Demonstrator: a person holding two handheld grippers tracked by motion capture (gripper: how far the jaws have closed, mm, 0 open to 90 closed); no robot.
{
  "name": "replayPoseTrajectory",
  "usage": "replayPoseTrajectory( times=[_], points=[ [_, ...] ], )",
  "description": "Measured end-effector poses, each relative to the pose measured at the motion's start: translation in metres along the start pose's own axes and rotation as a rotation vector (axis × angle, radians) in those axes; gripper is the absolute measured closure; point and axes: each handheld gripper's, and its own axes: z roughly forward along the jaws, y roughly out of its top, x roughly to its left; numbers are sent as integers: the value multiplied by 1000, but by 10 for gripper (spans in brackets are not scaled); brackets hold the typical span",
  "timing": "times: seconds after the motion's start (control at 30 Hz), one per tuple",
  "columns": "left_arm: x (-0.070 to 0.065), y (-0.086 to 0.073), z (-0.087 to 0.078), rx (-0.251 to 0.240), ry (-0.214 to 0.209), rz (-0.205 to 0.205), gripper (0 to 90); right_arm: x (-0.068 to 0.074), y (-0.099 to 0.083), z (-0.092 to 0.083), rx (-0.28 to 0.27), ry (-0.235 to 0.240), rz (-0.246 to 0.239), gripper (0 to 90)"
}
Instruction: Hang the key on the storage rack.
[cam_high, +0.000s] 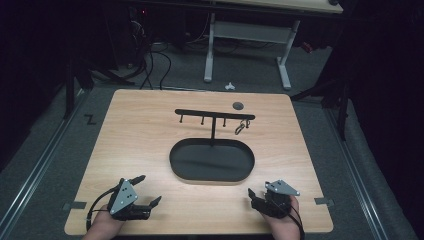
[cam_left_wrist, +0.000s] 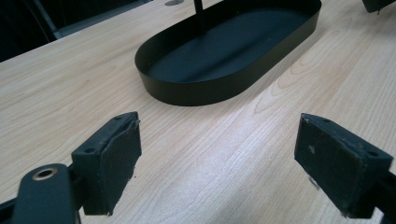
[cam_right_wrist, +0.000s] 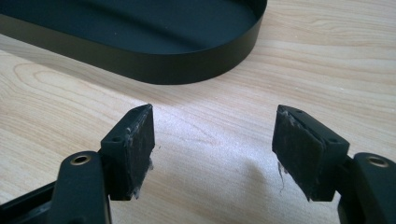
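Black oval tray (cam_high: 212, 161) lies crosswise between and just ahead of both grippers; right gripper (cam_high: 256, 196) and left gripper (cam_high: 148, 189) gape empty, about equally near.

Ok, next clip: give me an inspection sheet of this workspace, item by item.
Surface: wooden table, bare in front of both hands.
Job's things: black oval tray with an upright hanger stand; small metal piece hangs near its right end.
Clutter: dark round disc behind the stand.
Grippers: left tool open, empty; right tool open, empty.
Cables: one trails from each tool; more on the floor.
Surroundings: dark room, white desk legs beyond.
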Motion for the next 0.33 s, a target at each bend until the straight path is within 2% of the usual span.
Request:
replayPoseTrajectory(
  times=[0.2,0.33],
  points=[
    [1,0,-2,-5,-4,2,152,0,-1,1,3,-13,-1,300],
    [3,0,-4,-10,-2,-2,152,-2,-1,1,5,-23,16,300]
  ],
)
